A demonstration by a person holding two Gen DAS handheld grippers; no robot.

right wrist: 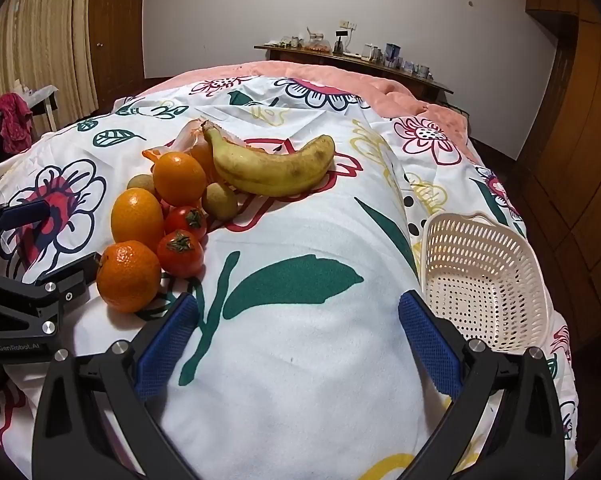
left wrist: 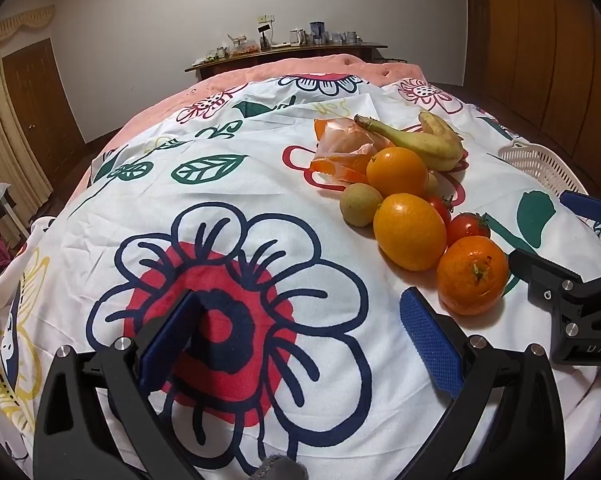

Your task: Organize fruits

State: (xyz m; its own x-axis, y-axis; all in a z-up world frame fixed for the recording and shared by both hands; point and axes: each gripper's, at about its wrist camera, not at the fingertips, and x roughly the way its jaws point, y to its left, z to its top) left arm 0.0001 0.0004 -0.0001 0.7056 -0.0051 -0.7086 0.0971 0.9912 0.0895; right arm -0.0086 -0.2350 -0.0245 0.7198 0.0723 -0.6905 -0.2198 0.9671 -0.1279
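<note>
A: Where are you in the job? Both claws hang over the bed. The left claw has its jaws wide apart with nothing between them, and so does the right claw.

B: So you're at the start: nothing picked yet. The fruit sits heaped on the flowered sheet, and the white basket lies tipped and empty, well apart to the right.

A: Nearest piece?

B: The mandarin at the heap's front edge, just beside your left claw's finger. Behind it sit two oranges, two tomatoes and the banana.

A: Next move, as I judge it?

B: Drop a claw around the mandarin, close gently, and carry it across to the basket. Mind the tomatoes, they likely roll.
</note>
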